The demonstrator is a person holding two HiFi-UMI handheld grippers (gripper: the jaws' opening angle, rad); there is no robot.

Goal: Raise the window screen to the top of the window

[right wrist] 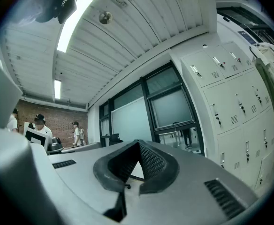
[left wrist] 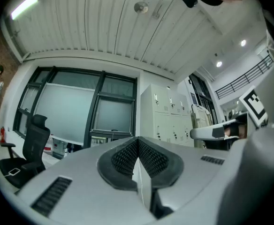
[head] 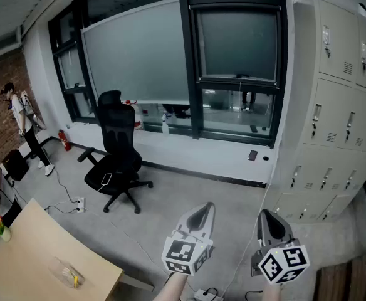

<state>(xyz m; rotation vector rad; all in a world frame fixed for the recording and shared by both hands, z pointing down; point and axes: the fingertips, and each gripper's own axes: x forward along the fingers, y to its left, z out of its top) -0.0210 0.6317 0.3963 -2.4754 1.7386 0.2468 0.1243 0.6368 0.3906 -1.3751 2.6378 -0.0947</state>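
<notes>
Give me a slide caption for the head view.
Left gripper and right gripper, both shut, held low facing the partly lowered window screen.

An office: swivel chair [head: 117, 149], metal lockers [head: 333, 111], wooden desk [head: 39, 256].

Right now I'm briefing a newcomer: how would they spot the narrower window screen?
Find the dark-framed window wall. At its right end, beside the grey lockers, hangs the narrower screen; unlike its wide neighbour, it spans a single pane.
</notes>
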